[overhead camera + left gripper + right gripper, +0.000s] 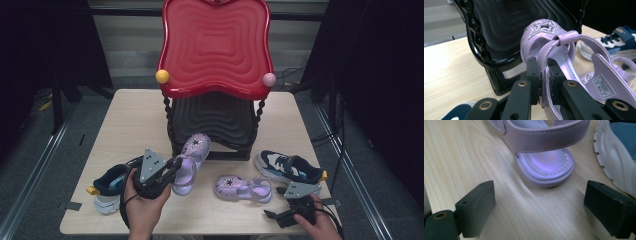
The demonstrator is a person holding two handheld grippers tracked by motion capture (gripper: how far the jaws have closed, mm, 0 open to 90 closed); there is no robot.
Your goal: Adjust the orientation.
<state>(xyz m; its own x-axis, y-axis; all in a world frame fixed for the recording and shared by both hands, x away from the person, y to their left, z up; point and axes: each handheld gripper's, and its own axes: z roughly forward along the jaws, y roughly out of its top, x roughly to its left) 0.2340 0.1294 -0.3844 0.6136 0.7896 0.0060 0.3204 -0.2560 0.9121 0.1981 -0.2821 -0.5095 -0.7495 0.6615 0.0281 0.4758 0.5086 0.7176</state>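
1. A purple sandal [190,160] is pinched by its strap in the left gripper [167,172], at 7 o'clock from the shoe rack [215,75].
2. The right gripper [280,212] is held spread, with a second sandal [243,188] lying at 11 o'clock from it on the table [135,120].

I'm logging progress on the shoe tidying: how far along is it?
Done: nothing sits on the red-and-black two-tier rack yet. In hand: the left gripper is shut on a lilac star-trimmed sandal, lifted at the lower black shelf. Left: the second lilac sandal, before the open right gripper, and both navy-and-white sneakers.
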